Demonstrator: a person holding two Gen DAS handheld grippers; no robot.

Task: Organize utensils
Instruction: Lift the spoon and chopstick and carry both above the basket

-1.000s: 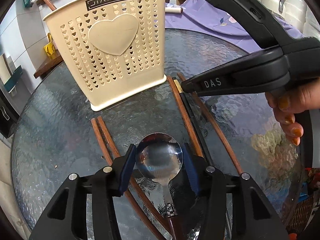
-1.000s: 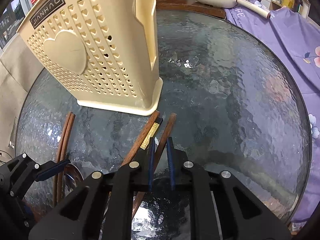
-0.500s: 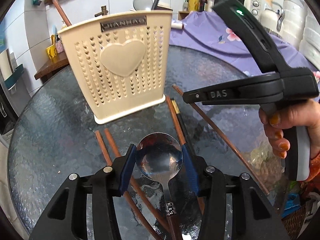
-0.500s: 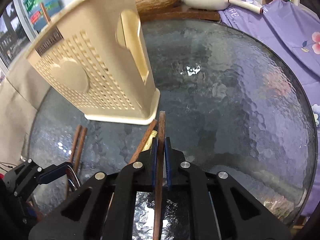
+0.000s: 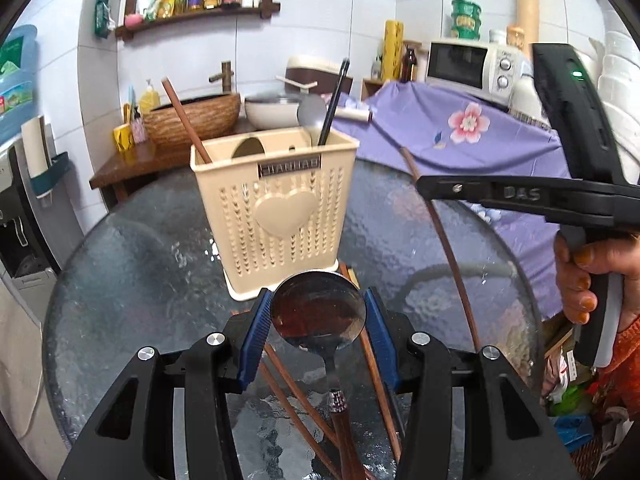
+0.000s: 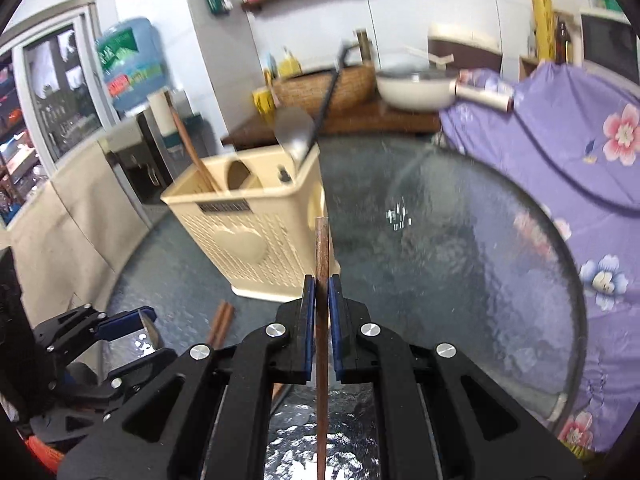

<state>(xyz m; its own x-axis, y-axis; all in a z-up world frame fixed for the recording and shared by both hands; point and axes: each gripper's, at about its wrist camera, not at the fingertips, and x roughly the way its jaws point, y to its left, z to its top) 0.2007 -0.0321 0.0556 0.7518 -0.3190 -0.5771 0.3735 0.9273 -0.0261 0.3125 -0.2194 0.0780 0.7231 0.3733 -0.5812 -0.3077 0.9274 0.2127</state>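
Note:
A cream perforated utensil holder (image 5: 276, 204) (image 6: 248, 232) with a heart on its front stands on the round glass table (image 5: 132, 264) (image 6: 460, 264). A wooden chopstick, a metal spoon and a black utensil stick out of it. My left gripper (image 5: 318, 314) is shut on the bowl of a metal spoon (image 5: 318, 308) with a wooden handle, lifted above the table before the holder. My right gripper (image 6: 320, 300) is shut on a brown chopstick (image 6: 322, 248), raised to the right of the holder; in the left wrist view that chopstick (image 5: 448, 248) hangs slanted from it.
Several brown chopsticks (image 5: 288, 384) (image 6: 220, 320) lie on the glass under the left gripper. A purple flowered cloth (image 5: 460, 148) (image 6: 560, 152) covers things behind and right of the table. A pan (image 6: 416, 88), a woven basket (image 5: 192, 116) and a microwave (image 5: 472, 66) stand at the back.
Both grippers have risen from the table. The right one closed on a chopstick and lifted it off the glass; the left one carried the spoon up. The holder's top now shows.

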